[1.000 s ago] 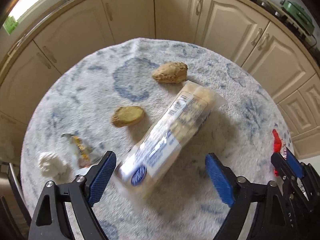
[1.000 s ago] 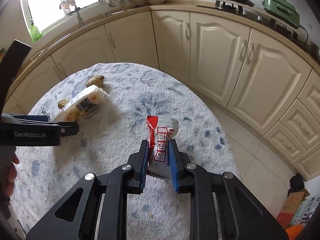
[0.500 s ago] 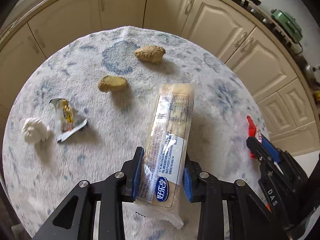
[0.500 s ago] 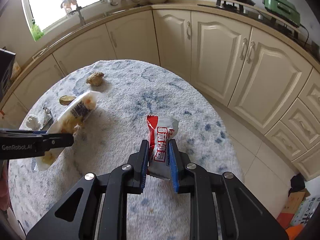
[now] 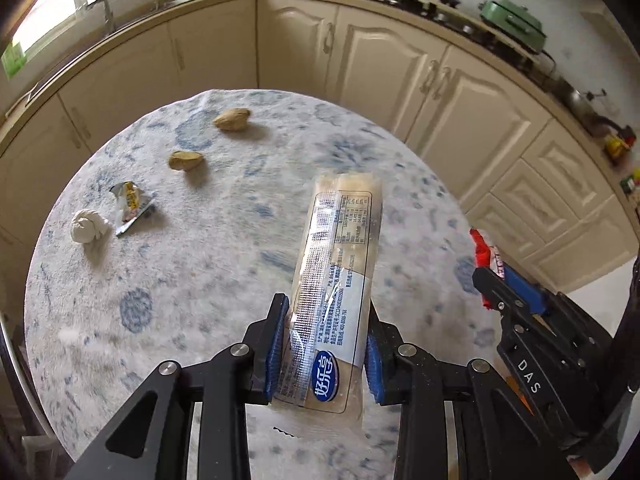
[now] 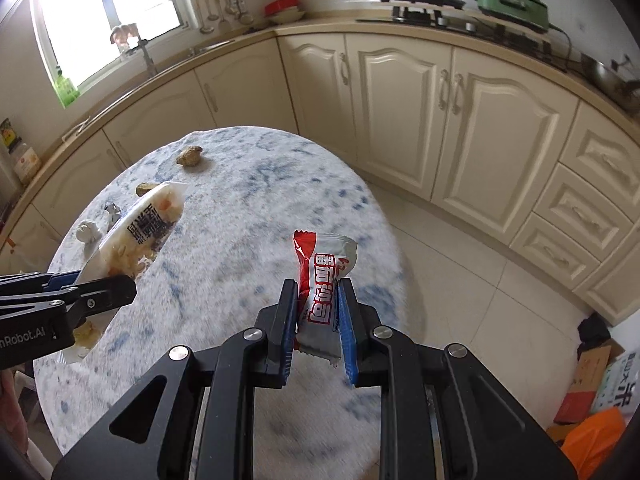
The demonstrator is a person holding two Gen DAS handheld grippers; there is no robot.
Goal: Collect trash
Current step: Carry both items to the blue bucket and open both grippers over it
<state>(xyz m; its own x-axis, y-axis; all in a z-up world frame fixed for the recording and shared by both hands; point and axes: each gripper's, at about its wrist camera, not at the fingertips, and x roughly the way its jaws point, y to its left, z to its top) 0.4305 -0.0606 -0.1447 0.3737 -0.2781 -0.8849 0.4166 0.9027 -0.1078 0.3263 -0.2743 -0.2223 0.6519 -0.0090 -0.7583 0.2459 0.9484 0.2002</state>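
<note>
Left tongs (image 5: pixel 325 350) clamp long snack packet (image 5: pixel 336 272); right tongs (image 6: pixel 318 330) clamp red-white wrapper (image 6: pixel 324 280). Left on surface (image 5: pixel 224 264): tissue ball (image 5: pixel 89 226), small wrapper (image 5: pixel 132 202), two brown lumps (image 5: pixel 186 160).

We see the round tabletop (image 5: pixel 208 312) mostly free in its near and middle part, so a tool can pass there. On its far left side four small things stand in the way: a white paper ball (image 5: pixel 89 225), just beside it a crumpled foil wrapper (image 5: pixel 132 201), and further back two brown lumps (image 5: pixel 185 159) (image 5: pixel 232 119), a little apart from each other. The left tool (image 5: pixel 325 344) carries a long clear packet (image 5: pixel 340 276) that sticks out forward over the tabletop. The right tool (image 6: pixel 318 320) with its red and white wrapper (image 6: pixel 322 276) is near on the right. The cabinets (image 6: pixel 460 128) close the far side; the floor (image 6: pixel 460 276) at right is open.
</note>
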